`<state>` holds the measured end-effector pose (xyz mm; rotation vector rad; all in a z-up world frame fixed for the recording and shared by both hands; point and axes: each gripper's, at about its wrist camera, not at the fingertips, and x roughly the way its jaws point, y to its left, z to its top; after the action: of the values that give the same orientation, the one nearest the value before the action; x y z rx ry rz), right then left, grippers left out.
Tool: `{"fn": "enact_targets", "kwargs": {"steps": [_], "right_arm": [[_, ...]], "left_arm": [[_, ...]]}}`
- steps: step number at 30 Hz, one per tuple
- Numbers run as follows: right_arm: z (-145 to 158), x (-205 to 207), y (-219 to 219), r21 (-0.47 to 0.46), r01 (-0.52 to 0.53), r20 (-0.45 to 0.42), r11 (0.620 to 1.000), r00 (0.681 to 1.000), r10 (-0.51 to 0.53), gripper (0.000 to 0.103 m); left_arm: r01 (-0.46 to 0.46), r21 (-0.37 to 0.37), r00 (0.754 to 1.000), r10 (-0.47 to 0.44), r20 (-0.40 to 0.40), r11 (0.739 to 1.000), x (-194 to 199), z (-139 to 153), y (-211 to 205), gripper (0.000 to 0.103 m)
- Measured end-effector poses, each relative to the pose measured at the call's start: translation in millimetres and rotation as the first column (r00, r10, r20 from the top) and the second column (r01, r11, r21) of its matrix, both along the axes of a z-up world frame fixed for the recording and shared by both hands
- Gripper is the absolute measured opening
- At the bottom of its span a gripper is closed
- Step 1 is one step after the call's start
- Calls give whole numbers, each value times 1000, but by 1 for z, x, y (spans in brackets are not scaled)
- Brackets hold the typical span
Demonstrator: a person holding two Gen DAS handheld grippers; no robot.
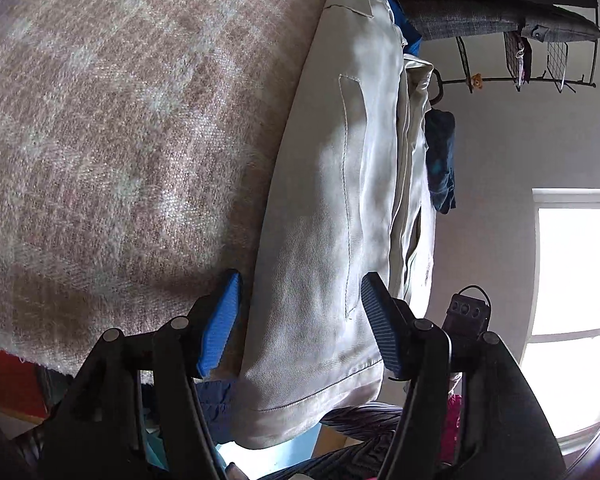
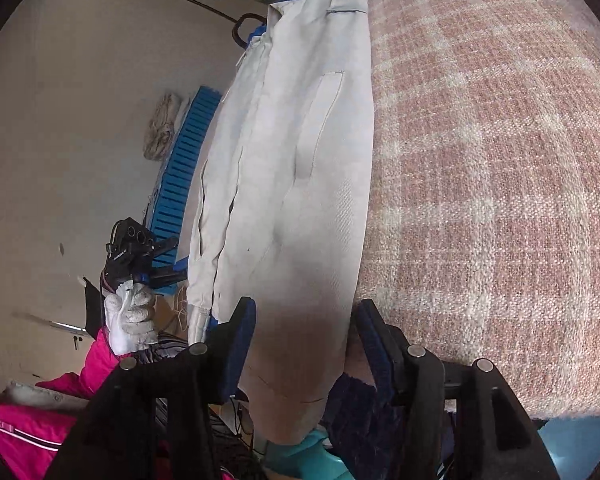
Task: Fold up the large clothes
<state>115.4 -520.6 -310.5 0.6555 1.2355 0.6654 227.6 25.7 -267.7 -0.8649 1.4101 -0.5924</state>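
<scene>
Left wrist view has the left gripper (image 1: 300, 304) low in the frame with its blue pads (image 1: 220, 320) spread apart around the bottom hem of a pale grey jacket (image 1: 340, 200), which lies folded lengthwise along the edge of a pink checked blanket (image 1: 120, 140) and runs up the centre of the picture, and as far as I can see neither pad is pressing on the cloth. Right wrist view is pretty much the mirror: the right gripper (image 2: 306, 340) sits at the bottom with jaws standing open on either side of the jacket's (image 2: 300, 160) near end, blanket (image 2: 500, 180) filling the right side, and a gloved hand (image 2: 134, 316) holding the other tool at lower left, with a bright pink garment (image 2: 40, 420) in the bottom left corner.
</scene>
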Motion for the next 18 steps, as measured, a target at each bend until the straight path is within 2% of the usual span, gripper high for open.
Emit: {"fn": "enact_targets", "kwargs": {"steps": [6, 9, 11, 13, 14, 15, 18], "right_arm": [[-12, 12, 12, 115, -1, -10, 993, 1000, 2, 54], [-13, 17, 28, 116, -27, 14, 993, 1000, 25, 53], [-10, 17, 40, 109, -26, 27, 994, 999, 23, 53], [-8, 13, 44, 110, -16, 26, 994, 1000, 14, 51], [-8, 12, 44, 115, -11, 16, 993, 1000, 9, 44], [-9, 10, 44, 105, 0, 3, 994, 1000, -1, 32], [-11, 10, 31, 111, 47, -22, 993, 999, -45, 18]], "left_arm": [[55, -39, 999, -55, 4, 998, -5, 0, -16, 62], [70, -61, 997, -70, 12, 996, -1, 0, -29, 63], [88, -36, 996, -86, 33, 996, -3, 4, -36, 62], [113, 27, 992, -115, 58, 993, -9, 10, -39, 49], [126, 37, 990, -128, 54, 991, -11, 10, -39, 32], [123, 37, 991, -124, 48, 992, -14, 10, -37, 22], [97, 10, 994, -97, 50, 995, -14, 17, -32, 16]]}}
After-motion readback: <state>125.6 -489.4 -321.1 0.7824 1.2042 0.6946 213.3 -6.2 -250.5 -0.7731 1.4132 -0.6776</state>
